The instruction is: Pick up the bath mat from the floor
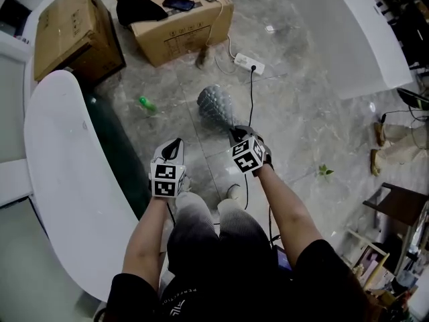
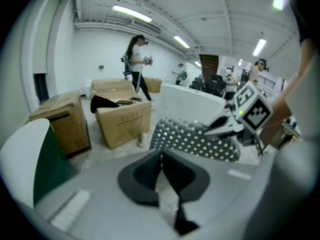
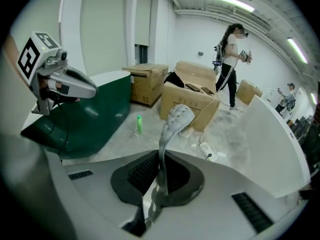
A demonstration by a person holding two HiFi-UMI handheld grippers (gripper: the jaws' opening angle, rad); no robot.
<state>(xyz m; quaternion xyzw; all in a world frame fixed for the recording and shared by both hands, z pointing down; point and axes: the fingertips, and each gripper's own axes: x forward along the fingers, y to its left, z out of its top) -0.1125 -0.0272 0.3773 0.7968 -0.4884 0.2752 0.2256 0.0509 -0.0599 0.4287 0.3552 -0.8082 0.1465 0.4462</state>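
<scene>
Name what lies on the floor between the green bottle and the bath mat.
Nothing does. In the head view only bare grey floor tiles separate the green bottle from the bath mat.

Nothing here can be read as words or numbers. The cardboard box [image 1: 175, 29] carries dark print on its side, too small and blurred to make out. The marker cubes on the left gripper [image 1: 175, 145] and right gripper [image 1: 234, 133] show only black-and-white squares — patterns, not letters. White print on the person's dark shirt [image 1: 221, 287] is illegible.
</scene>
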